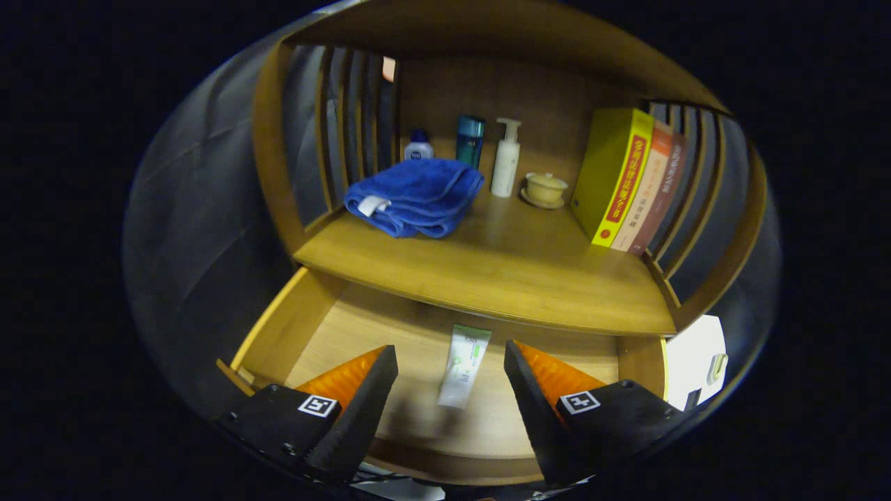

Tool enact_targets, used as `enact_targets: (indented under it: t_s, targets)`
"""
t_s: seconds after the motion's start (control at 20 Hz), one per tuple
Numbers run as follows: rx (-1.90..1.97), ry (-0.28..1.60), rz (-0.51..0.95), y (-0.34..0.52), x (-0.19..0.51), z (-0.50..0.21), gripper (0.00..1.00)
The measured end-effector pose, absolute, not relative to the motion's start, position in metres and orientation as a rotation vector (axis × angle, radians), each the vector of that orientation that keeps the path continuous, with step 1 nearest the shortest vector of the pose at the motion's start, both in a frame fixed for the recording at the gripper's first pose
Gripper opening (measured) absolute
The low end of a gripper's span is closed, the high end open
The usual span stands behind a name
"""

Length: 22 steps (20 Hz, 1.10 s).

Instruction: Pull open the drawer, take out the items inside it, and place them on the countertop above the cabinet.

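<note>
We see the drawer (pixel 306 327) pulled open beneath the countertop (pixel 501 271), which bears a blue towel (pixel 414 196) and books (pixel 630 182); our gripper (pixel 451 379) hangs wide and empty; the white tube (pixel 464 365) lies on the drawer floor between its fingers.

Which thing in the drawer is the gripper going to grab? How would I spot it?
Find the wooden countertop, then look below it into the open drawer. A white tube lies flat on the drawer floor, between the open gripper fingers. Unlike the bottles standing above, it is lying down, with green print.
</note>
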<state>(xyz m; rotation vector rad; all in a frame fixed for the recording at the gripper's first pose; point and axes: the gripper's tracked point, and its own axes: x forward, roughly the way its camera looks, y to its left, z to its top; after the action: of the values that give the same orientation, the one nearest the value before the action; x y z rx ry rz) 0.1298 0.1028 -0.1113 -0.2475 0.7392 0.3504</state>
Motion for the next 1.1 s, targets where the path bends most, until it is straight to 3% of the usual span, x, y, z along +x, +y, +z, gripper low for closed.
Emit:
enact_targets:
  t_s: [0.35,0.65,0.8,0.95,1.0,1.1]
  targets:
    - [-0.221,1.089,0.275,0.091,0.152,-0.200,1.00]
    - [-0.172,1.216,0.228,0.098,0.163,-0.239,0.99]
    - [-0.156,1.277,0.222,0.105,0.165,-0.248,0.76]
    - [-0.163,1.282,0.218,0.111,0.176,-0.238,0.66]
    - [-0.160,1.282,0.223,0.113,0.179,-0.233,0.56]
    - [-0.141,1.270,0.222,0.116,0.185,-0.217,0.51]
